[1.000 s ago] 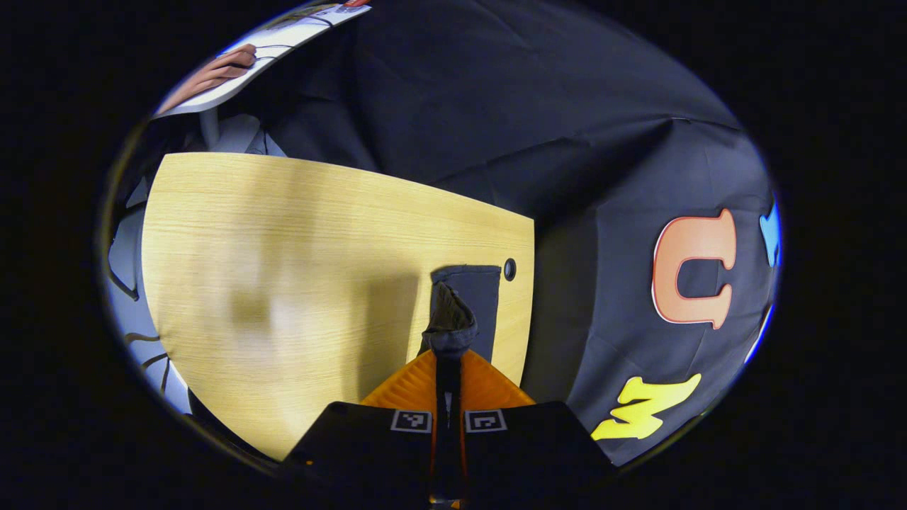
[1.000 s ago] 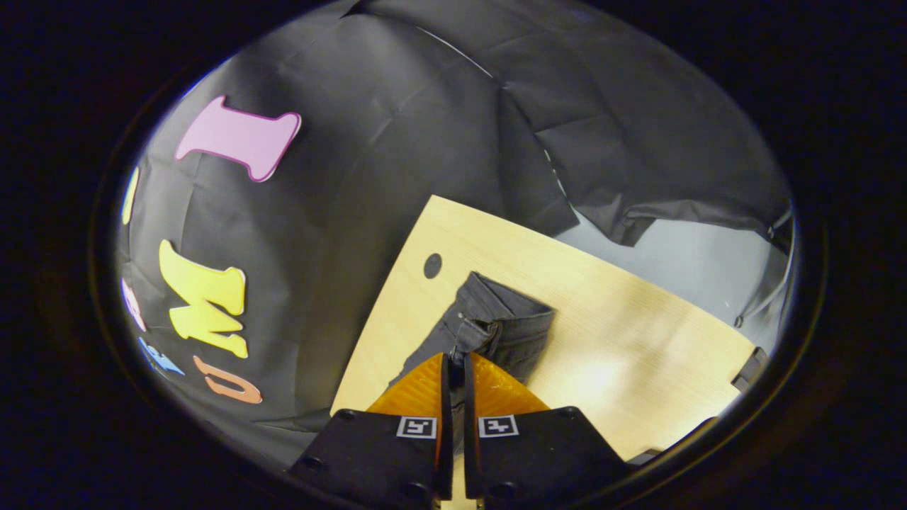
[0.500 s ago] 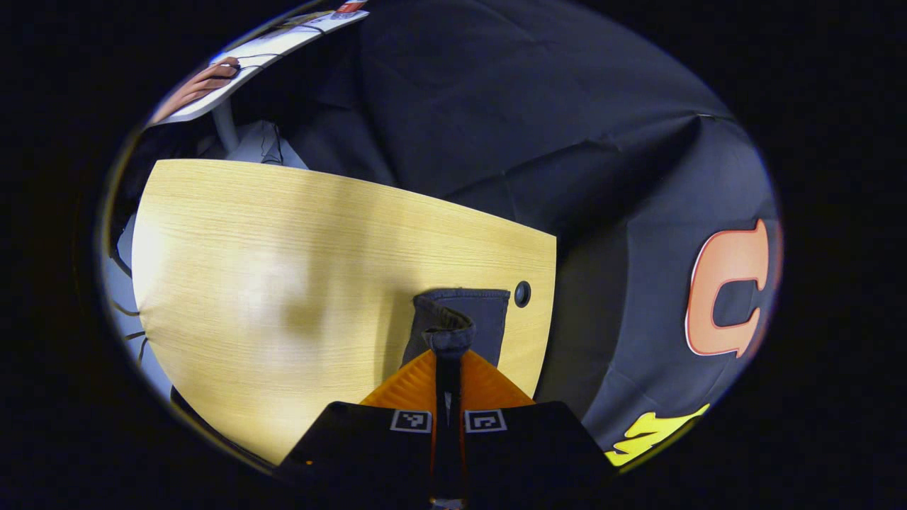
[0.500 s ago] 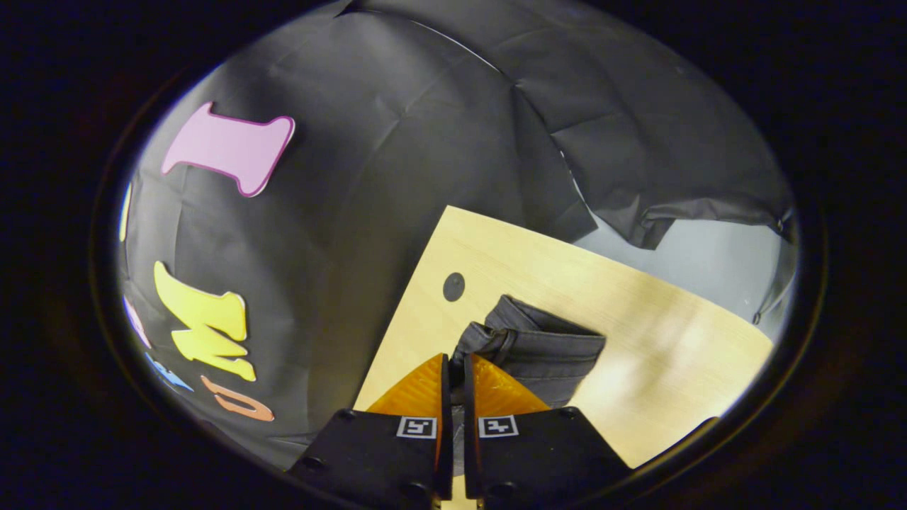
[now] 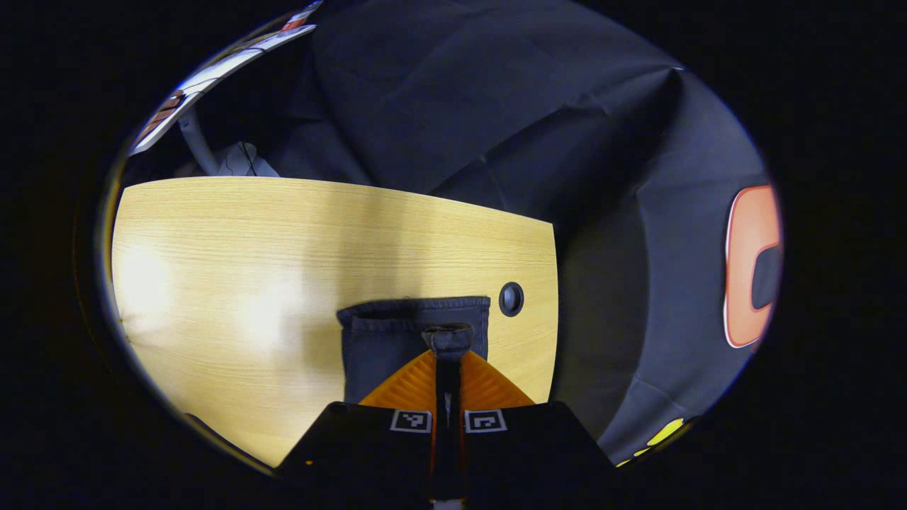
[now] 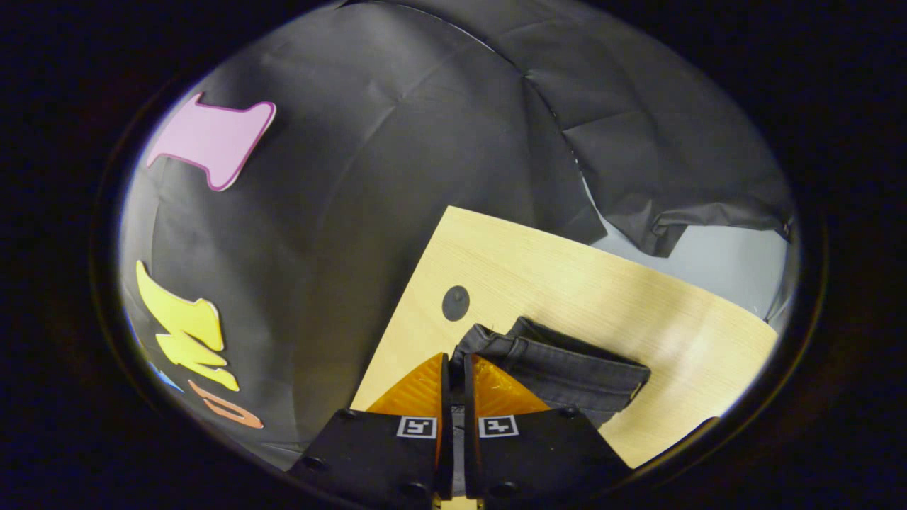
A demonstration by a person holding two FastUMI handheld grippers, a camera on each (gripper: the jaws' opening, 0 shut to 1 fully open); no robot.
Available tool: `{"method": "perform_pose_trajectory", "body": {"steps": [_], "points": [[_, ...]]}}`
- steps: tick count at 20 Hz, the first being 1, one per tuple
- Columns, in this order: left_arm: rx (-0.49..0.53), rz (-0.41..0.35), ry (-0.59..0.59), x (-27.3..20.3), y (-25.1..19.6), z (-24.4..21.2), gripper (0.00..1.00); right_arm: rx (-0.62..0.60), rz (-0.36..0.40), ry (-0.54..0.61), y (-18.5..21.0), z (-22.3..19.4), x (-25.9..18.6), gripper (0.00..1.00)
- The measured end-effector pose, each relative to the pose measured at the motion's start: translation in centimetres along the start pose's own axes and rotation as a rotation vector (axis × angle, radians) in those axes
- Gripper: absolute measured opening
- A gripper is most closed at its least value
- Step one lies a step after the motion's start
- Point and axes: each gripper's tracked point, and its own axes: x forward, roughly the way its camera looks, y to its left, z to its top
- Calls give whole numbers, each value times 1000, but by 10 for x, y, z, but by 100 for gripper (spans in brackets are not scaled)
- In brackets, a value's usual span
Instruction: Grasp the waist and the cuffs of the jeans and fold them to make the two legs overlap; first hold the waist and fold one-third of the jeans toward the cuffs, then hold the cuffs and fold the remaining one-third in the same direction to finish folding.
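Observation:
Dark grey jeans (image 5: 386, 340) lie on a pale wooden table (image 5: 269, 248), near its right edge in the left gripper view. My left gripper (image 5: 448, 338) is shut on a bunched fold of the denim, just above the flat cloth. In the right gripper view the jeans (image 6: 567, 365) show a hemmed edge lying across the table (image 6: 602, 283). My right gripper (image 6: 457, 358) is shut on the near corner of that edge. What lies under the fingers is hidden.
A round dark cable hole (image 5: 511, 298) sits in the table just right of the jeans, also visible as the hole (image 6: 455, 302) in the right gripper view. Black cloth walls stand close behind the table. A pale floor (image 6: 708, 258) shows past the far edge.
Both grippers have come down toward the table with the denim still held. The cloth has gone from hanging and bunched to spread flat on the wood.

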Motion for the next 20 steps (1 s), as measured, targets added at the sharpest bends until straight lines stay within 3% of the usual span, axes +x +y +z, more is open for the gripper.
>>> {"method": "perform_pose_trajectory", "body": {"steps": [5, 6, 7, 12, 13, 14, 15, 17, 18, 20], "points": [[25, 31, -10, 35, -5, -10, 3, -35, -66, 1, -15, -5, 37, 7], [40, 38, -18, 39, -6, -10, 3, -46, -78, -3, -17, -6, 42, 2], [55, 42, -22, 46, -7, -11, 3, -54, -87, -5, -17, -6, 45, 7], [107, 42, -33, 60, -9, -13, 4, -103, -130, -20, -20, -9, 56, 7], [110, 27, -35, 61, -11, -14, 5, -113, -139, -23, -21, -10, 54, 2], [123, 21, -40, 62, -13, -13, 9, -121, -146, -30, -21, -10, 54, 7], [139, -6, -44, 64, -20, -12, 15, -129, -144, -36, -19, -12, 56, 10], [193, -26, -90, 62, -28, -1, 72, -149, -147, -41, -14, -13, 56, 21], [215, -33, -111, 55, -30, 3, 100, -152, -125, -37, -6, -16, 57, 34], [247, -40, -122, 56, -29, 8, 99, -162, -98, -44, 5, -20, 61, 59]]}}
